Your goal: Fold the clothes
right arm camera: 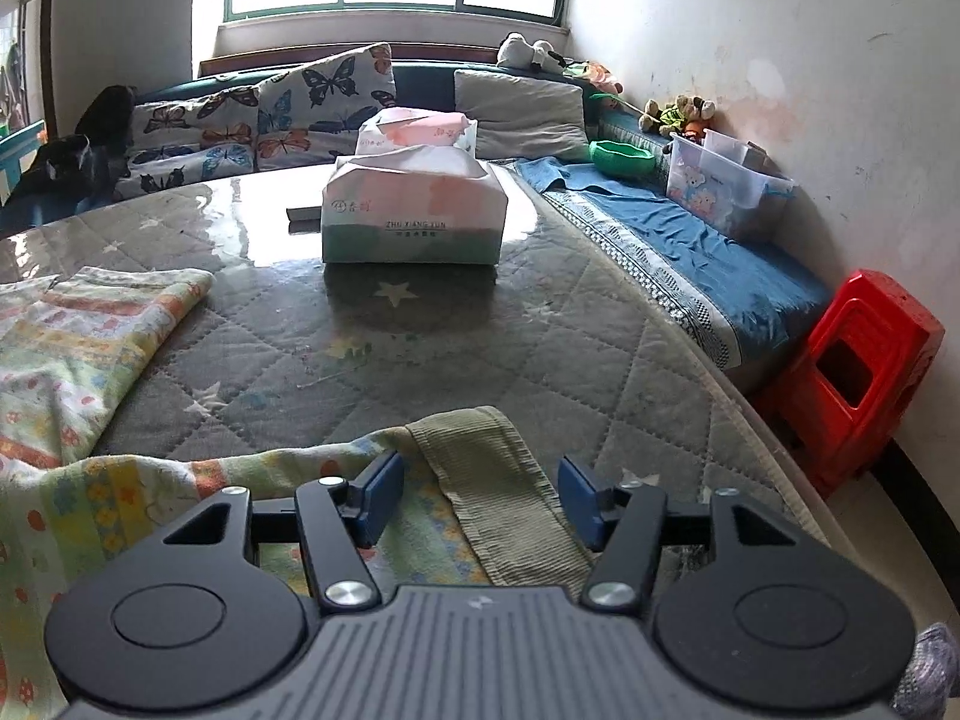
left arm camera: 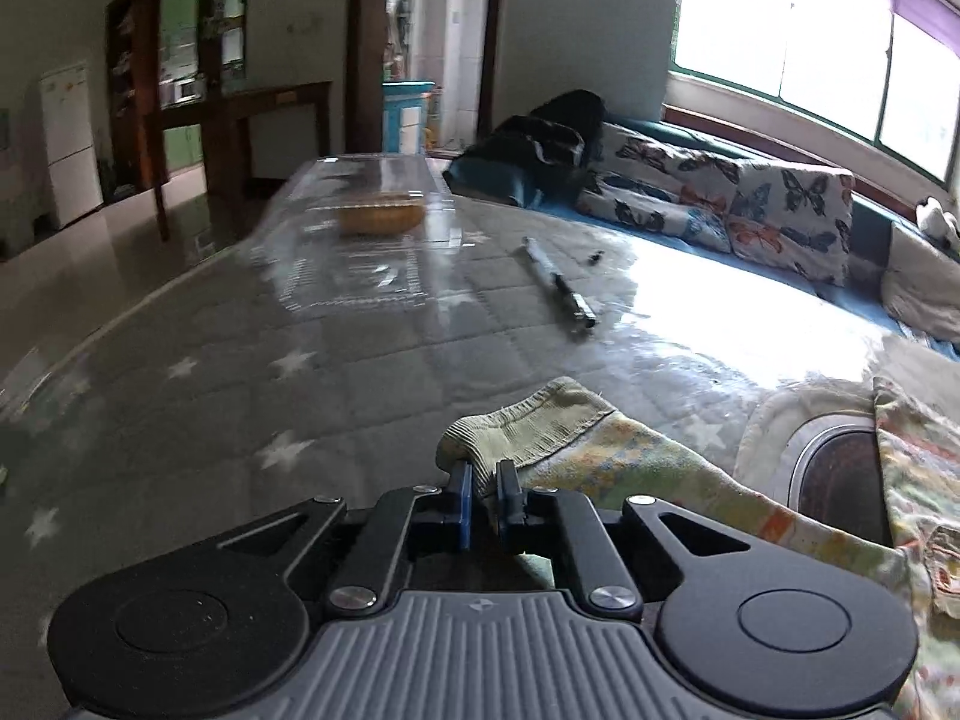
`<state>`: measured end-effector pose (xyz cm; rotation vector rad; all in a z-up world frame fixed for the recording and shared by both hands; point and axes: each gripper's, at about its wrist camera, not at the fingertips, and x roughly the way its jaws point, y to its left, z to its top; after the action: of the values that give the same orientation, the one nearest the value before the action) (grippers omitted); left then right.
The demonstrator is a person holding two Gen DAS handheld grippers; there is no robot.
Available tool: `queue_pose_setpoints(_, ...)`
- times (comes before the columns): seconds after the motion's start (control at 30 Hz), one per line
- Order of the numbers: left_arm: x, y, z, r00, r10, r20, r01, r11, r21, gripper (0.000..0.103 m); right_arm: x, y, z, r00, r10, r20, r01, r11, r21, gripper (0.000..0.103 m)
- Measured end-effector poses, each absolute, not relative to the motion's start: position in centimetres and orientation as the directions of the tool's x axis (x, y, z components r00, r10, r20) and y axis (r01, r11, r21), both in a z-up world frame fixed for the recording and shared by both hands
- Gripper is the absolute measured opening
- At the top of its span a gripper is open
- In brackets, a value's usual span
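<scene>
Cuff (left arm camera: 480, 432) of the patterned garment (left arm camera: 630, 456) sits pinched in the left gripper (left arm camera: 483, 495); right gripper (right arm camera: 480, 495) gapes wide over another cuff (right arm camera: 498, 480), seemingly not touching it, on the table (right arm camera: 540, 324).

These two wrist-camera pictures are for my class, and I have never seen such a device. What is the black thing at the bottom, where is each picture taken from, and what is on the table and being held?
Each black shape is a hand-held gripper with two blue fingers; a person carries one in each hand, and a camera on each looks forward. In the left view, the left gripper pinches a ribbed cuff of the patterned garment. In the right view, the right gripper is open, its fingers on either side of another cuff. On the quilted table lie a tissue pack, a pen and a clear box.
</scene>
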<state>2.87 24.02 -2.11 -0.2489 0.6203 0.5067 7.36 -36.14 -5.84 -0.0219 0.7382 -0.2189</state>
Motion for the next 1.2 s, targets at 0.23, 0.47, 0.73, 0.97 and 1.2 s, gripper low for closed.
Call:
queue_pose_setpoints(0.23,-2.4,25.0,-1.7,0.662,0.431,-0.613,-0.607,0.788,-0.102,0.008,8.2,-36.5,-5.9,0.716,-0.197,-0.670,0.190,0.978,-0.084,0.063)
queue_pose_setpoints(0.47,-2.3,25.4,-2.2,0.629,0.440,-0.641,-0.610,0.790,-0.056,0.009,7.6,-37.2,-6.0,0.705,-0.232,-0.670,0.246,0.966,-0.075,0.064)
queue_pose_setpoints(0.73,-1.0,25.5,-2.4,0.612,0.440,-0.657,-0.590,0.807,-0.008,0.026,7.0,-36.8,-5.4,0.717,-0.215,-0.663,0.219,0.973,-0.078,0.063)
queue_pose_setpoints(0.97,-2.9,24.4,-0.4,0.654,0.437,-0.617,-0.566,0.824,-0.016,0.059,5.6,-33.1,-3.2,0.765,-0.073,-0.640,0.051,0.997,-0.053,0.063)
queue_pose_setpoints(1.2,-2.3,18.8,1.6,0.765,0.262,-0.588,-0.376,0.923,-0.078,0.058,5.8,-26.3,-2.7,0.767,0.113,-0.631,-0.170,0.985,-0.030,0.051)
